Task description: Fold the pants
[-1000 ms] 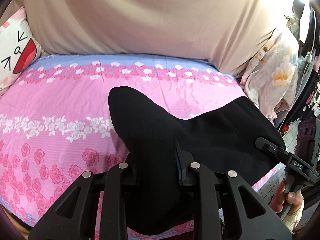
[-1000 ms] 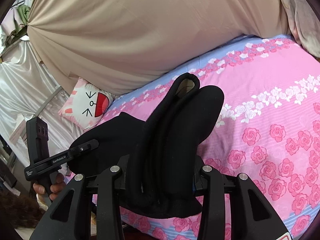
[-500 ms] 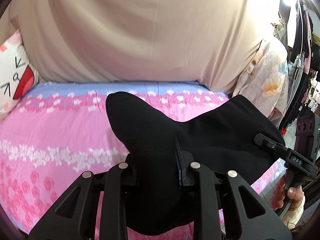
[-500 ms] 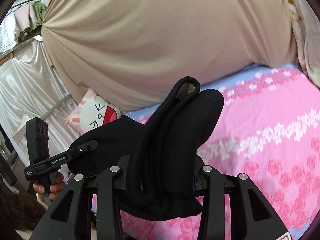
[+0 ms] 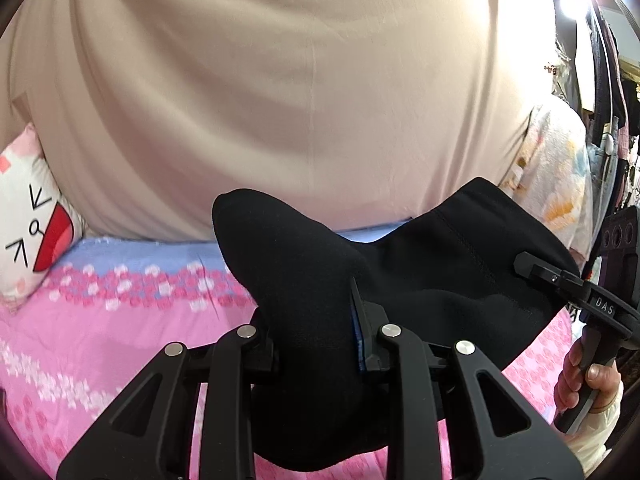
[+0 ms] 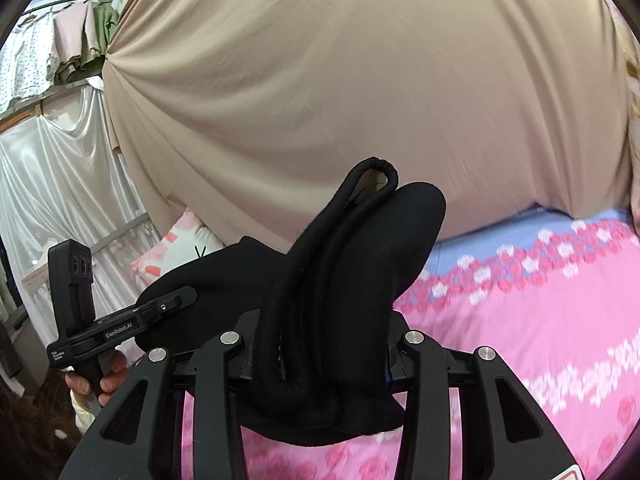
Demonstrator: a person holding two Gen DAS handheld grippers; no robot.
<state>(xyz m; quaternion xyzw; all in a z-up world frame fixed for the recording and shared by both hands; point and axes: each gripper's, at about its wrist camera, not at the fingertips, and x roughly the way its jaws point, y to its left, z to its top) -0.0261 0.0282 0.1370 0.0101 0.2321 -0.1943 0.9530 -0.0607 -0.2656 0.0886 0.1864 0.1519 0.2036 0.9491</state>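
One pillow (image 5: 28,220) with a cartoon face at far left, against one beige curtain (image 5: 300,92). One bed (image 5: 100,320) in a pink rose-print sheet. One pair of black pants (image 5: 312,320), lifted clear above the bed and stretched between two hand-held grippers. Left hand-held gripper (image 5: 316,344): jaws clamped on a bunched fold of the pants. Right hand-held gripper (image 6: 320,356): jaws clamped on the thick rolled waistband end. One hand (image 5: 592,384) visible at far right, on the right handle.
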